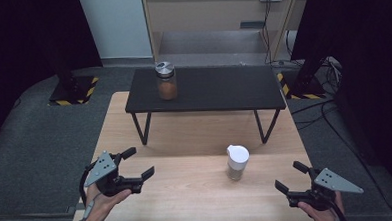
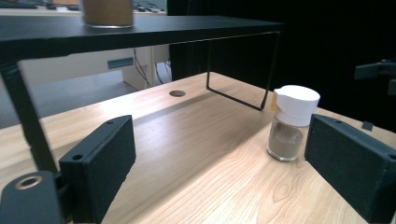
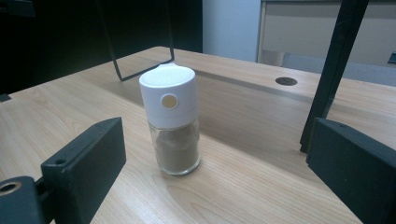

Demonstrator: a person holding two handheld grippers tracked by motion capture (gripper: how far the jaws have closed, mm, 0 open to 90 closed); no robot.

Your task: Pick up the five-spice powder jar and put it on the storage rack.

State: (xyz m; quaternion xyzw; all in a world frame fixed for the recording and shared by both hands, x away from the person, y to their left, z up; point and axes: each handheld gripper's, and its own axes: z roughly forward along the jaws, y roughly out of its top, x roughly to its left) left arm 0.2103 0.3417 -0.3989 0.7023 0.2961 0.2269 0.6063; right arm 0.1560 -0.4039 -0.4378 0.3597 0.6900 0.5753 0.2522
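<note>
Nothing grabbed yet, so reads as the very start: approach only, grasp and any move still ahead.

Spice jar [image 1: 237, 161] standing upright on wooden table [image 1: 188, 201], in front of black shelf [image 1: 208, 90], toward its right leg, well clear of it. Long axis vertical, white cap on top, brownish powder in the glass below. Small yellowish dot on the cap's side faces the right gripper view [image 3: 169, 101]; in the left gripper view a tab at the cap's edge [image 2: 275, 100] points left, toward the shelf's leg.

Left gripper [image 1: 136, 165] low over the table, left of the jar and well apart from it, jaws spread wide, holding nothing. In its own view the jar [image 2: 292, 123] sits near the right-hand jaw, farther off, not between the pads.

Right gripper [image 1: 292, 177] right of the jar and a bit nearer the person, jaws also wide apart, empty. In its own view the jar [image 3: 172, 119] stands roughly between the jaws but ahead of them, not touched. Looks the better placed of the two for a grab.

Second jar with orange-brown fill and metal lid [image 1: 166, 81] on top of the shelf, left end, untouched.
</note>
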